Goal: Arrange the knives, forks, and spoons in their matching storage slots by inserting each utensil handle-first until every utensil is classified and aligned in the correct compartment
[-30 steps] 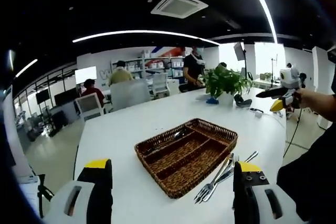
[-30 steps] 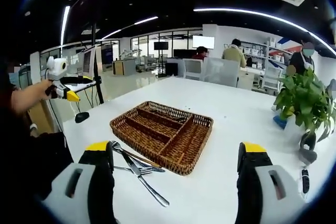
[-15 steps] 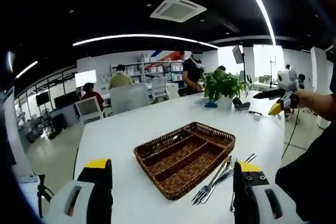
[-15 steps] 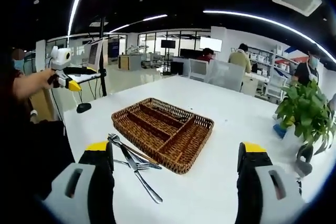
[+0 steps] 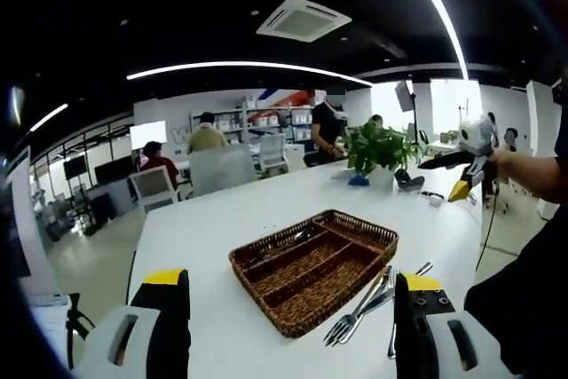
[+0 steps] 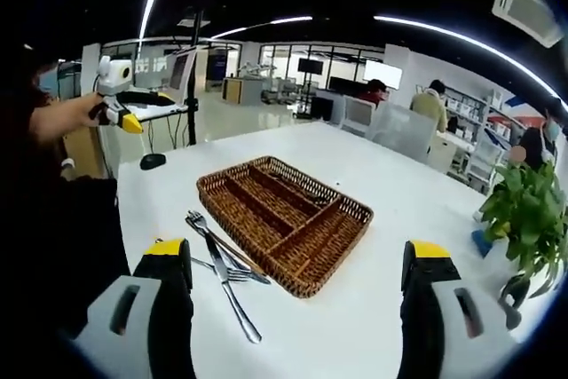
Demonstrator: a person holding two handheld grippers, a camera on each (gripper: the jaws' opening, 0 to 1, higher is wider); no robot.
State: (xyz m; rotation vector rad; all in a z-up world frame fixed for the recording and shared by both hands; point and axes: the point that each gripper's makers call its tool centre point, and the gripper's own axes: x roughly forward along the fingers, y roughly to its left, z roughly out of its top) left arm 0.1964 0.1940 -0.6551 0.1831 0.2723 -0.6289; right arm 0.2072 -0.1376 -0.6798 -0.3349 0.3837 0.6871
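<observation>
A brown wicker cutlery tray [image 5: 355,230] [image 6: 232,184] with several long slots sits on the white table [image 5: 222,219] [image 6: 382,193]. Something metallic lies in one slot [image 5: 297,235]. A loose pile of forks and knives [image 5: 366,301] [image 6: 222,265] lies on the table against one side of the tray. My left gripper [image 5: 291,283] is open and hovers short of the tray, its jaws empty. My right gripper [image 6: 295,250] is open too, facing the tray from the pile's side. Each gripper also appears in the other's view, held up in a hand: the right one [image 5: 448,175], the left one [image 6: 142,113].
A potted plant [image 5: 380,144] [image 6: 528,215] and small dark items [image 5: 408,175] stand at one end of the table. Several people sit or stand among chairs and shelves beyond the table [image 5: 206,130]. My own dark sleeve [image 5: 524,290] is close beside the table edge.
Both cameras shifted slightly, and the right gripper view now looks down on the tray from a little more to the side. The tray and utensils have not moved. Both grippers stayed open.
</observation>
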